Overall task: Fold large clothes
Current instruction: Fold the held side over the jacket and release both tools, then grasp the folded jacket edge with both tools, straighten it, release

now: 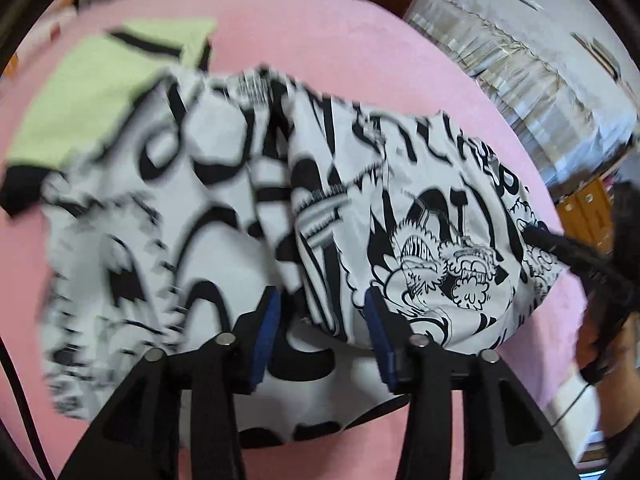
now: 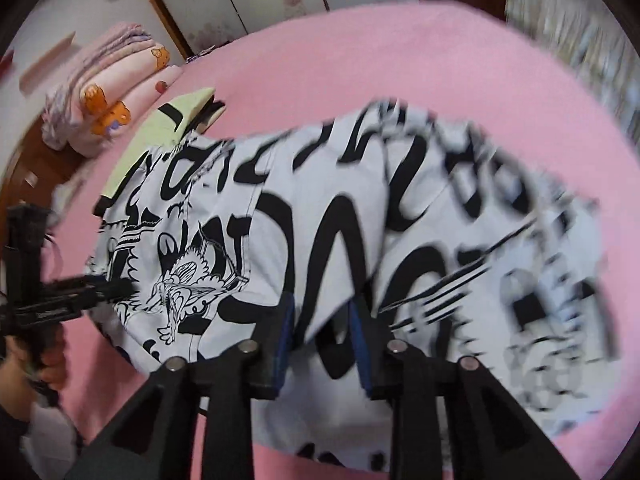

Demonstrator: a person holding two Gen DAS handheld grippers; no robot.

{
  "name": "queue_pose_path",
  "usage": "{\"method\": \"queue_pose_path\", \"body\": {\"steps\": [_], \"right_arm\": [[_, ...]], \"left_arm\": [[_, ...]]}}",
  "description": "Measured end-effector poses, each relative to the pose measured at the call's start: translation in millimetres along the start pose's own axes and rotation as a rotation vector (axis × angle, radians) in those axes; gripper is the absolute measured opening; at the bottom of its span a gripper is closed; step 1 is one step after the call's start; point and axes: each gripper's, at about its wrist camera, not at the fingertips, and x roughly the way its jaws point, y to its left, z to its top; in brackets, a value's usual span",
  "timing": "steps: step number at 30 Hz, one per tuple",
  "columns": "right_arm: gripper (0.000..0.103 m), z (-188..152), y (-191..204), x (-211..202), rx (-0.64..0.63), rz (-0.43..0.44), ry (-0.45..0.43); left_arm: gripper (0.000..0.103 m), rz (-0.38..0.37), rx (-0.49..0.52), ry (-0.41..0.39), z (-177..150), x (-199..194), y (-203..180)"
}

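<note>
Both grippers, left (image 1: 320, 320) and right (image 2: 322, 328), held the shirt (image 1: 224, 200) between part-open jaws, frame centre; it could slip loose.

The white shirt (image 1: 224, 216) has big black letters and cartoon drawings all over it, but the letters are too blurry and bent by folds to read as words. The yellow-green cloth (image 1: 92, 96) has black marks that cannot be read either. No numbers or brand names can be read.
</note>
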Motion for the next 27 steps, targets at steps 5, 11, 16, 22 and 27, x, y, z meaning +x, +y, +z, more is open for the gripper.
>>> {"method": "queue_pose_path", "body": {"steps": [5,11,16,22,27], "right_arm": [[0.035,19,24,-20,-0.046,-0.004,-0.13],[0.035,38,60,21,-0.023,0.019,-0.157],[0.035,37,55,74,0.025,-0.021,-0.094],[0.0,21,0,81,0.087,-0.054,-0.066],[0.005,18,-10,57,0.12,-0.048,-0.064]], "left_arm": [[0.053,0.04,0.014,-0.163,23,-28,-18],[0.042,-0.021,-0.026,-0.192,51,5,-39],[0.023,0.022,-0.067,-0.111,51,60,-31],[0.006,-0.051,-0.183,-0.077,32,79,22],[0.007,-0.033,-0.218,-0.083,26,68,24]]}}
